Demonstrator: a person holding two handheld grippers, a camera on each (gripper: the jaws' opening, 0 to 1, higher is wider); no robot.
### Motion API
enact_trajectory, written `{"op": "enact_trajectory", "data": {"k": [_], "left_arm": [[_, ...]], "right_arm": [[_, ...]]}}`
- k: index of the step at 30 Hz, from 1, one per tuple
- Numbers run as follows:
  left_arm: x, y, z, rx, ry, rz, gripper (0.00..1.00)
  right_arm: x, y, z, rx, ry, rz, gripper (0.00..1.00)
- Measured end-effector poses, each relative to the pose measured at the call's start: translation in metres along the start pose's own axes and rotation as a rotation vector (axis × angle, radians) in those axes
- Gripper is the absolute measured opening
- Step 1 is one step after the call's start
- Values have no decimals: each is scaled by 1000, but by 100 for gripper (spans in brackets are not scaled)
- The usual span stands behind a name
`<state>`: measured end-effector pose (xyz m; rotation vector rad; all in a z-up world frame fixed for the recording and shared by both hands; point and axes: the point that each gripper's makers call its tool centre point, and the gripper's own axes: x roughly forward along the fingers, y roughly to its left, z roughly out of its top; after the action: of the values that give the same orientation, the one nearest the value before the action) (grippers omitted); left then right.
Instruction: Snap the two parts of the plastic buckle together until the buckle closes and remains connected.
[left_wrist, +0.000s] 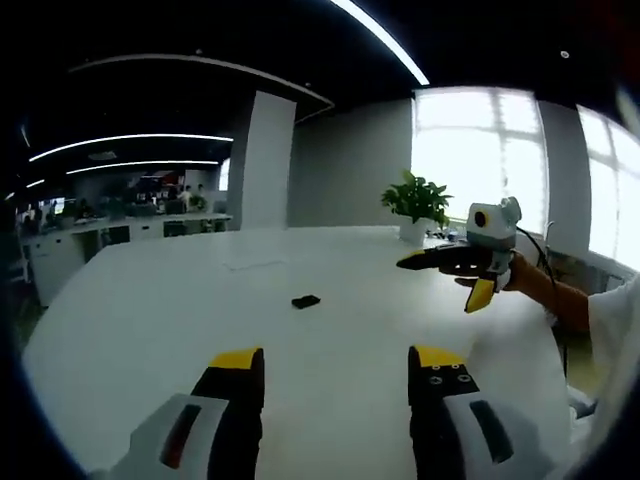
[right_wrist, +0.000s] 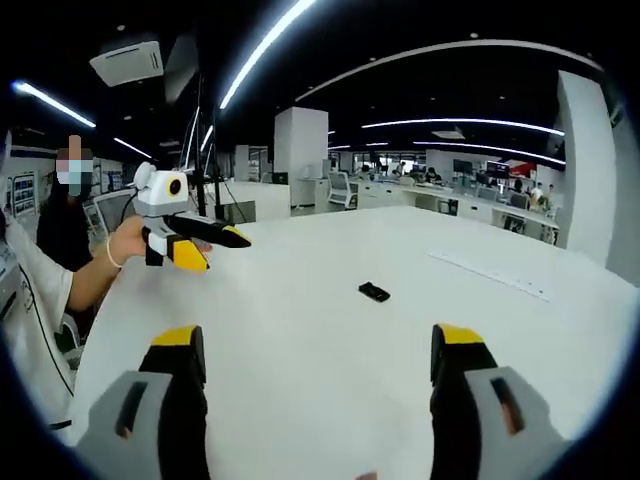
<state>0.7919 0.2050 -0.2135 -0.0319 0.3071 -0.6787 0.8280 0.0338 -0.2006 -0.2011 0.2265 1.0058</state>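
Yellow-tipped black jaws of the left gripper (left_wrist: 337, 362) rise from the bottom of the left gripper view, spread wide with nothing between them. Ahead of them, well apart and roughly on the line between the two jaws, the plastic buckle (left_wrist: 306, 301) lies as a small dark piece on the white table (left_wrist: 150, 310); whether its two parts are joined is too small to tell. Up and to the right of these jaws the right gripper (left_wrist: 460, 275) hangs above the table in a person's hand (left_wrist: 520, 272), its jaws parted and empty. Beyond it a potted plant (left_wrist: 416, 205) stands at the table's far edge.

In the right gripper view that gripper's own jaws (right_wrist: 322, 348) also stand wide apart, holding nothing. The buckle (right_wrist: 374, 292) rests on the table (right_wrist: 300, 360) ahead of them, between the two jaws' lines. Off to the upper left the left gripper (right_wrist: 215, 248) is held above the table by a hand (right_wrist: 128, 240), jaws apart.
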Motion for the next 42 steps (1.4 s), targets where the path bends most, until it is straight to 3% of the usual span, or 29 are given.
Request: {"op": "enact_trajectory", "data": {"k": [9, 16, 21, 25, 31, 37, 42], "left_arm": [[-9, -7, -11, 49, 44, 14, 68], [-29, -6, 2, 82, -5, 78, 74], [-45, -8, 11, 77, -39, 131, 77], [-54, -16, 18, 41, -85, 127, 77], [-72, -21, 28, 40, -130, 163, 77], [-88, -24, 22, 49, -109, 185, 77], [-102, -23, 17, 26, -130, 211, 77]], "right_arm": [[-17, -12, -3, 21, -4, -121, 100], [-33, -13, -8, 64, 6, -201, 100], [-46, -4, -4, 73, 8, -232, 100], [-55, 2, 4, 88, -31, -268, 100], [-61, 13, 5, 87, -23, -297, 100], [-80, 27, 8, 91, -36, -327, 100], [-97, 35, 2, 86, -30, -347, 100]]}}
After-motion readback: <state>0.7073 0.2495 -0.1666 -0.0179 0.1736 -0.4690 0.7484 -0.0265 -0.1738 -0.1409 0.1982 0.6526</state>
